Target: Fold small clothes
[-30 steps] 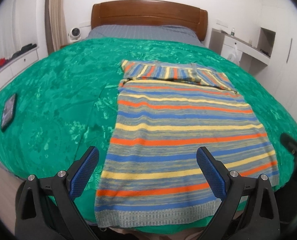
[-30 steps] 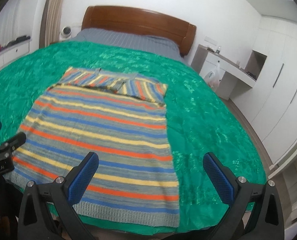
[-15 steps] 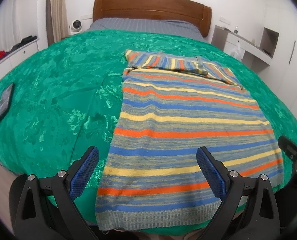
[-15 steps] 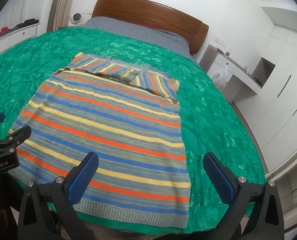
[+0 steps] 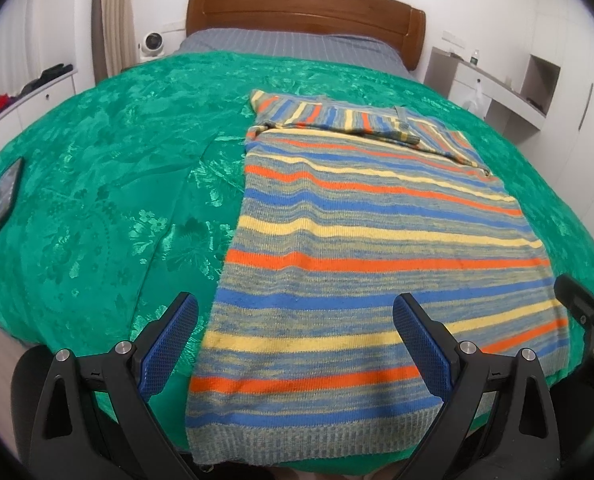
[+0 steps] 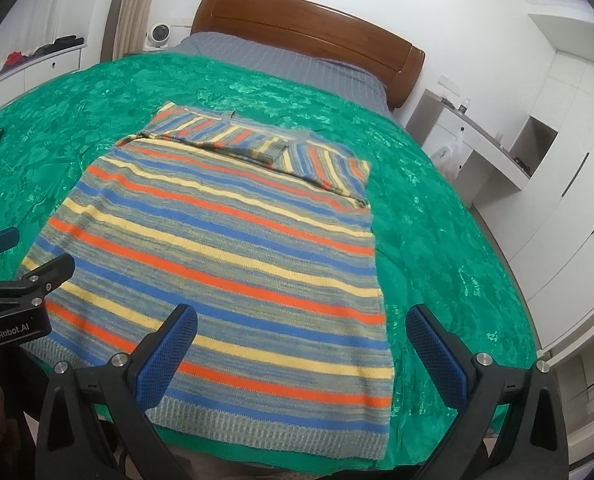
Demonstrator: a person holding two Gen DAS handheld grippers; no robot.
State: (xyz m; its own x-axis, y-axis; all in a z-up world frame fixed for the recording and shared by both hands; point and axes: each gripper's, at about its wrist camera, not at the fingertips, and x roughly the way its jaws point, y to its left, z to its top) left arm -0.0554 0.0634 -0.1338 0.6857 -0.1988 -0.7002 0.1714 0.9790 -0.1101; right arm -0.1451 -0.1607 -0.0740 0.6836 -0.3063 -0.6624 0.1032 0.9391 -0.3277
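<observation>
A knitted sweater (image 5: pixel 361 248) (image 6: pixel 233 248) with orange, blue and yellow stripes lies flat on the green bedspread (image 5: pixel 97 200) (image 6: pixel 437 240). Its sleeves are folded across the top end, and its ribbed hem reaches the bed's near edge. My left gripper (image 5: pixel 295 316) hovers open above the hem's left part, nothing between its blue pads. Over the hem's right corner, my right gripper (image 6: pixel 301 328) is likewise open and holds nothing. Each gripper shows at the edge of the other's view.
A dark phone (image 5: pixel 4 194) lies on the bedspread at the far left. The wooden headboard (image 5: pixel 305 12) and grey bedding are at the far end. A white desk (image 5: pixel 493 84) and wardrobes (image 6: pixel 577 184) stand on the right, low drawers (image 5: pixel 21 100) on the left.
Both grippers have moved forward and lower toward the sweater's hem, so the sweater looms larger. The sweater itself has not moved, and both grippers remain open.
</observation>
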